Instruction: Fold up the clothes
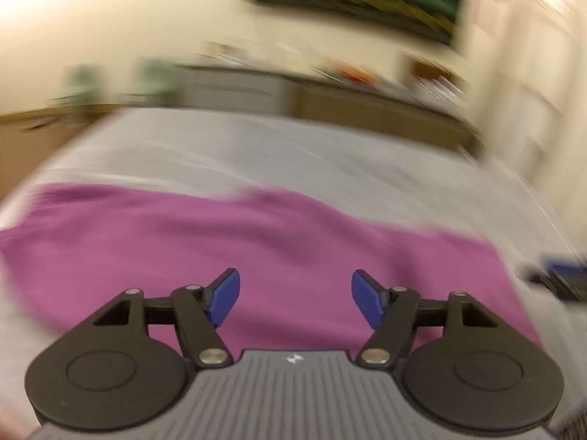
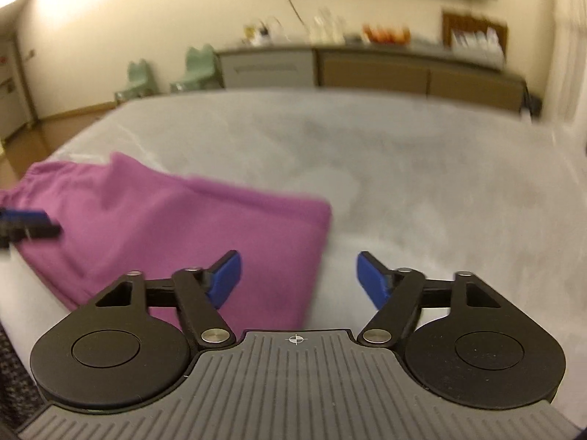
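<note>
The purple garment [image 1: 256, 253] lies flat on the grey bed sheet [image 1: 256, 146], toward its near side. The left gripper [image 1: 295, 293] hangs over the garment with its blue pads [image 1: 223, 295] spread wide apart — nothing is between them, and the view is smeared. The right gripper [image 2: 299, 278] is held just past the garment's right edge [image 2: 323, 220], its jaws also wide apart and empty; one pad is over the cloth, the other over bare sheet. Beyond the far end of the bed stands a low cabinet [image 2: 367, 69].
</note>
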A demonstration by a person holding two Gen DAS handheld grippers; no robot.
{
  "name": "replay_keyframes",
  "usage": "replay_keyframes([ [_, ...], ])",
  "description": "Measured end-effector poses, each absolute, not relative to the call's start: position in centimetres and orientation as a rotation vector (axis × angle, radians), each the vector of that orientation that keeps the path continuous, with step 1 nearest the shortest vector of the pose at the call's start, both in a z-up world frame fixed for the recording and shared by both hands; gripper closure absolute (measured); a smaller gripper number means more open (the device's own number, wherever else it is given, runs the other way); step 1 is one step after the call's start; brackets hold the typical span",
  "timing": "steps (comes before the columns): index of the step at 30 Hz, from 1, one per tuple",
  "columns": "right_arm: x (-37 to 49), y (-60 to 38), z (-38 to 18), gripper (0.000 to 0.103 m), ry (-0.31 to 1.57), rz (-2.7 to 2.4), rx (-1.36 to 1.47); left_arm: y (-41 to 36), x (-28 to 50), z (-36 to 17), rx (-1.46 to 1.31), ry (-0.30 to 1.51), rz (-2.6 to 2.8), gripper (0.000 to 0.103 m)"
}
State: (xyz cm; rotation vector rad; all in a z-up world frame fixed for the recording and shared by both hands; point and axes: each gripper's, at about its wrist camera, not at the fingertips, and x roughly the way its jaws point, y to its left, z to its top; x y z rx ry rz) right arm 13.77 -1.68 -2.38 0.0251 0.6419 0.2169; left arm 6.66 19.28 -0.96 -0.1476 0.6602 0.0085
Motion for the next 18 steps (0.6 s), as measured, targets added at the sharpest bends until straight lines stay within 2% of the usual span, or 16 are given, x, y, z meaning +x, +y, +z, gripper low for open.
replay_keyframes([
  [5, 12.2, 0.7, -0.4, 0.021, 0.61, 0.299, 0.0, 34.3, 4.0, -1.4, -0.406, 0.613, 0.426, 0.029],
  [8, 11.5, 2.6, 0.1, 0.017, 0.605, 0.344, -0.035, 41.0, 4.1, -3.4, -0.641, 0.628, 0.463, 0.024],
  [12, 11.6, 4.5, -0.7, 0.017, 0.632, 0.358, -0.074, 43.8, 6.4, -6.4, -0.752, 0.708, 0.457, 0.021],
  [14, 11.9, 4.8, -1.2, 0.017, 0.643, 0.349, -0.076, 43.8, 7.2, -6.6, -0.753, 0.681, 0.428, 0.015],
  [16, 12.1, 4.9, -1.5, 0.017, 0.65, 0.341, -0.075, 44.2, 7.8, -6.8, -0.788, 0.659, 0.405, 0.015],
  [17, 12.1, 4.9, -1.4, 0.017, 0.65, 0.339, -0.078, 44.4, 8.0, -6.9, -0.806, 0.649, 0.394, 0.018],
  [18, 12.1, 5.0, -1.4, 0.017, 0.649, 0.339, -0.083, 44.2, 7.9, -7.3, -0.797, 0.65, 0.399, 0.033],
])
